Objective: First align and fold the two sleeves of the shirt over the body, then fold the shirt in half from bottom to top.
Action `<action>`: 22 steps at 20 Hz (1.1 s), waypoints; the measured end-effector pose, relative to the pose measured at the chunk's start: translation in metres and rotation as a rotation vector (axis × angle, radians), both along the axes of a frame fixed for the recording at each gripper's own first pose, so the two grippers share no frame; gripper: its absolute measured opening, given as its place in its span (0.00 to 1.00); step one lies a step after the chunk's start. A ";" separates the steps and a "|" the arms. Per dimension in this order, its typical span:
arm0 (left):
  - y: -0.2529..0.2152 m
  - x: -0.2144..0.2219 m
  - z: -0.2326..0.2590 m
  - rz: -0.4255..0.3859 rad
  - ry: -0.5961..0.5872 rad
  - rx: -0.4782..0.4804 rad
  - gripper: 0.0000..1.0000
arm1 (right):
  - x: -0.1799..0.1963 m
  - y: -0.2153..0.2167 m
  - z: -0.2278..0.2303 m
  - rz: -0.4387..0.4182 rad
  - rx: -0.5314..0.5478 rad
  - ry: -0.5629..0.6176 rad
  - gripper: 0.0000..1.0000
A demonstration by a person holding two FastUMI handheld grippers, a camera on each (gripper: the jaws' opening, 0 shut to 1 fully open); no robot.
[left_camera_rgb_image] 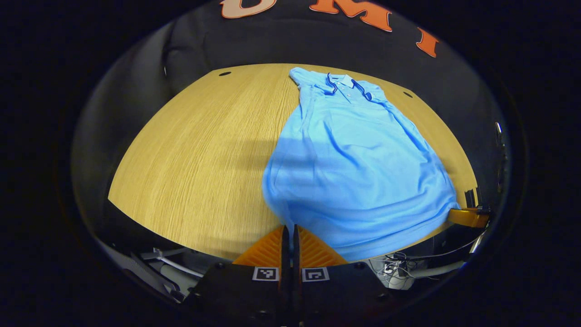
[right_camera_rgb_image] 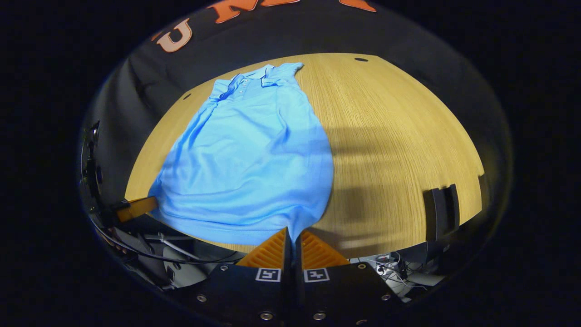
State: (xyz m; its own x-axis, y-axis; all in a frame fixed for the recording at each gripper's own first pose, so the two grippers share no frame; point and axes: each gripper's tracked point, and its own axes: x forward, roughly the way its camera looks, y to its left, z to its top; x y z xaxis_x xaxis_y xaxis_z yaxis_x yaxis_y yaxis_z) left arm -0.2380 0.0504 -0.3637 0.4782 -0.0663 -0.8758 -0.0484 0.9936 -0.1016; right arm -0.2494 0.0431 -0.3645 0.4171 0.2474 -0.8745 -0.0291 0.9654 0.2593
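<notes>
- Nearest the lens in the left gripper view, the left claw (left_camera_rgb_image: 289, 234) has its two ribbed fingers pressed together at the near-left corner of the hem of a light blue short-sleeved polo shirt (left_camera_rgb_image: 352, 163); a sliver of cloth seems caught between them, so it looks clenched on the hem.
- Likewise in the right gripper view, the right claw (right_camera_rgb_image: 292, 236) is clamped at the other hem corner of the shirt (right_camera_rgb_image: 247, 159), with fabric running down between its fingers.
- Spread flat on the pale wood-grain worktop (left_camera_rgb_image: 199, 163), the shirt lies with its collar (left_camera_rgb_image: 347, 84) at the far end, towards the booth wall, and its hem at the near edge.
- Both sleeves appear already folded onto the body, leaving a long narrow shape.
- Judging by its creases, the cloth is thin, light and limp; it will sag and slide easily over the smooth wood.
- Best hold, in my judgement, is the two hem corners, lifted evenly towards the collar.
</notes>
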 end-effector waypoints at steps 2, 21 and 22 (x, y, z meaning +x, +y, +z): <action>-0.001 0.014 0.014 0.007 -0.024 -0.016 0.04 | 0.008 -0.002 0.010 -0.003 0.013 -0.013 0.04; 0.016 0.197 0.109 -0.126 -0.216 -0.047 0.04 | 0.180 -0.005 0.113 -0.086 0.029 -0.170 0.04; 0.015 0.210 0.109 -0.129 -0.219 -0.054 0.04 | 0.190 -0.004 0.116 -0.085 0.024 -0.174 0.04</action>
